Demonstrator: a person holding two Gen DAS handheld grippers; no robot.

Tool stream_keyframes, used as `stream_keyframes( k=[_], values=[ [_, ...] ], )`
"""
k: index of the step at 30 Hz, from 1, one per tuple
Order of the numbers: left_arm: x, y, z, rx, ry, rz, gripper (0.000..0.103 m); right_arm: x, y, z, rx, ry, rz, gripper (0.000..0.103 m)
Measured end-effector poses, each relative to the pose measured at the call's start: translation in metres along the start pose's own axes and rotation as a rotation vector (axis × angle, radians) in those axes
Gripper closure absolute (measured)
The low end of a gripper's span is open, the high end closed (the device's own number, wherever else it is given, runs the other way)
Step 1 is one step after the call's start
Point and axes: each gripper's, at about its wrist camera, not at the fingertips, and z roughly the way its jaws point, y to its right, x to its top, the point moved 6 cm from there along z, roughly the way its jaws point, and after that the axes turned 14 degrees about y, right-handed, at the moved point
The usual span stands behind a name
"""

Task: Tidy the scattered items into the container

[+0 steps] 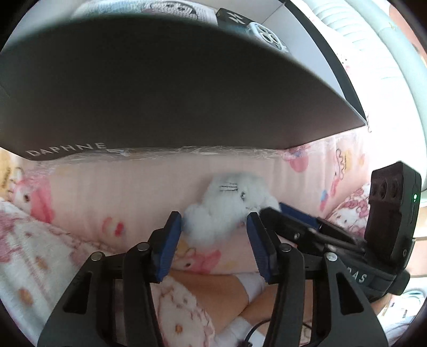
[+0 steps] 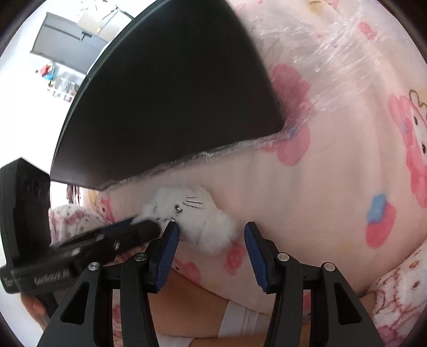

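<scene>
A small white fluffy plush toy [image 1: 229,205] lies on pink cartoon-print bedding, just in front of a black box marked DAPHNE [image 1: 160,93]. My left gripper [image 1: 214,221] is open, its blue pads on either side of the plush's near end. My right gripper [image 2: 210,232] is open too, close over the plush [image 2: 192,216]. In the right wrist view the left gripper's finger [image 2: 128,232] comes in from the left and touches the plush. The black box [image 2: 173,93] fills the upper left there.
Inside the box at the top are a crocheted white item [image 1: 149,8] and a white round-patterned object [image 1: 269,37]. Pink bedding [image 2: 333,160] with clear plastic wrap surrounds the box. The person's bandaged leg [image 1: 240,291] lies below the grippers.
</scene>
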Motion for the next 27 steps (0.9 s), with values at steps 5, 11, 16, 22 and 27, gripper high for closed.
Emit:
stream_keyframes(
  k=[5, 11, 16, 22, 27],
  values=[
    [0.000, -0.018, 0.002, 0.005, -0.026, -0.005, 0.058, 0.001, -0.009, 0.011, -0.010, -0.003, 0.008, 0.056],
    [0.002, -0.033, -0.006, -0.024, -0.014, -0.013, 0.061, 0.007, 0.014, -0.004, 0.062, -0.052, 0.071, 0.060],
    [0.000, -0.046, -0.023, -0.028, 0.006, -0.002, 0.062, 0.004, 0.007, 0.005, 0.069, -0.046, 0.075, 0.064],
    [-0.005, -0.055, -0.060, -0.082, 0.053, 0.014, 0.066, 0.008, 0.005, -0.024, 0.066, 0.013, 0.003, 0.068],
    [-0.049, -0.009, -0.111, -0.141, 0.127, 0.061, 0.067, 0.025, -0.010, -0.077, 0.112, 0.094, -0.055, 0.069]
  ],
)
